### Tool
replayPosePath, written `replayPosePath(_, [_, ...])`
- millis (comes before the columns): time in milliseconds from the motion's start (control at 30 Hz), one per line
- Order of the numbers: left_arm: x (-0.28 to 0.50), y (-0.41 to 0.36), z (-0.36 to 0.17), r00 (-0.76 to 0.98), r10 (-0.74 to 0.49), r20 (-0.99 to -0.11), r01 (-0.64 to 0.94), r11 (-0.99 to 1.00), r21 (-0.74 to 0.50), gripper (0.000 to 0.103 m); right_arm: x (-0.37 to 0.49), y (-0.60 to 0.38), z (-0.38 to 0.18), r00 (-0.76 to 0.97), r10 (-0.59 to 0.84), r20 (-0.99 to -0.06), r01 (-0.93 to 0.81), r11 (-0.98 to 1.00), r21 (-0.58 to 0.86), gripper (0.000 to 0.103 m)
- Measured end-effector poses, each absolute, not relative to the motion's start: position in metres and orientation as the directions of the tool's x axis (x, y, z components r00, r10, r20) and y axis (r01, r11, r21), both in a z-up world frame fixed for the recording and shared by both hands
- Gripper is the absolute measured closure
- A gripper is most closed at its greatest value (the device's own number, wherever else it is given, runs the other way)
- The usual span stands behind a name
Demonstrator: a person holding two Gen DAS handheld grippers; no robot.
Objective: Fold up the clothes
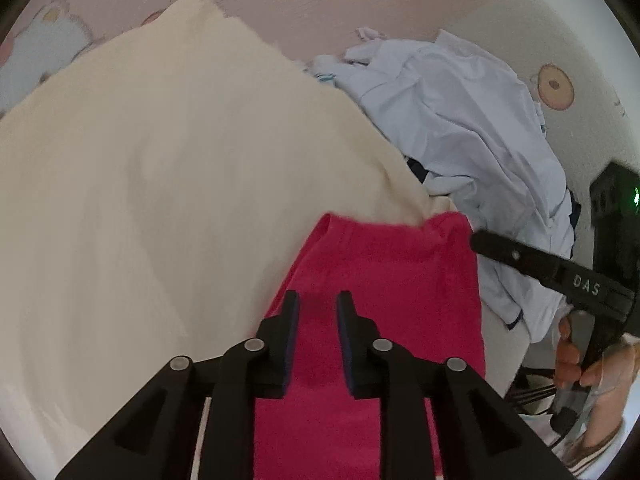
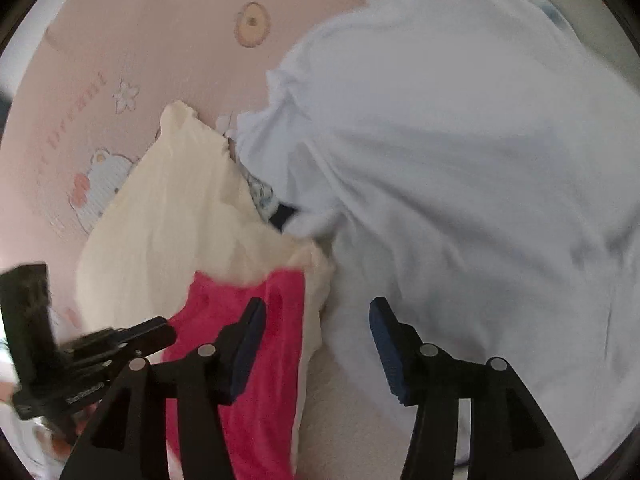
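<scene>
Left hand-held gripper (image 1: 318,308) low in the left wrist view, jaws a little apart over the bright pink fleecy cloth (image 1: 372,280), pads either side of a narrow strip of it but not seen pressing; judged a release or a re-grip rather than a hold. Right hand-held gripper (image 2: 318,316) low in the right wrist view, jaws well apart with nothing between them, one finger over the pink cloth's right border, the other over bare bedding; probably freed so as to reach for a fresh edge. Pink cloth lying as a long strip from the frame's centre down to the bottom edge, its far end tucked beneath the large cream-coloured soft fabric (image 1: 168,168) that fills the left and centre; likely laid on top of the cream piece as a finished fold, though how many layers cannot be told. Crumpled pale blue shirt-like garment (image 1: 472,120) heaped at the upper right, just beside the cream fabric, apparently waiting its turn; something dark peeping from under it, too small to name. All resting on a pink bed sheet printed with cartoon bears and round biscuits (image 2: 168,60). A person's hand (image 1: 576,356) on the right tool's trigger at the lower right edge. Much of both views blurred.
</scene>
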State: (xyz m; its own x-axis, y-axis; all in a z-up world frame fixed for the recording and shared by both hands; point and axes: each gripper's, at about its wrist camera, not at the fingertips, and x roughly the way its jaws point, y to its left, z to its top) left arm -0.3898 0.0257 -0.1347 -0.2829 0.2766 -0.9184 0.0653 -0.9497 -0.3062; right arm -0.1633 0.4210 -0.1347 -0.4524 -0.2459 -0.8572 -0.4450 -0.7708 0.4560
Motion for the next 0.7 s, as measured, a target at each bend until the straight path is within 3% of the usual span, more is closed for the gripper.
replayPosePath(100, [-0.374, 0.02, -0.134, -0.295, 0.271, -0.916, 0.099, -0.945, -0.311, 0.049, -0.141, 0.407, -0.141, -0.405, -0.252, -0.879, -0.455, -0.778, 0.433, 0.05])
replayPosePath(467, [-0.319, -0.019, -0.152, -0.327, 0.385, -0.863, 0.353, -0.797, -0.49, 0.048, -0.114, 0.385, -0.159, -0.391, -0.435, -0.811, -0.448, -0.68, 0.581, 0.05])
replayPosePath(700, [-0.298, -0.02, -0.156, -0.339, 0.371, -0.865, 0.405, -0.772, -0.49, 0.048, -0.102, 0.383, -0.156, -0.395, -0.472, -0.788, -0.447, -0.65, 0.614, 0.05])
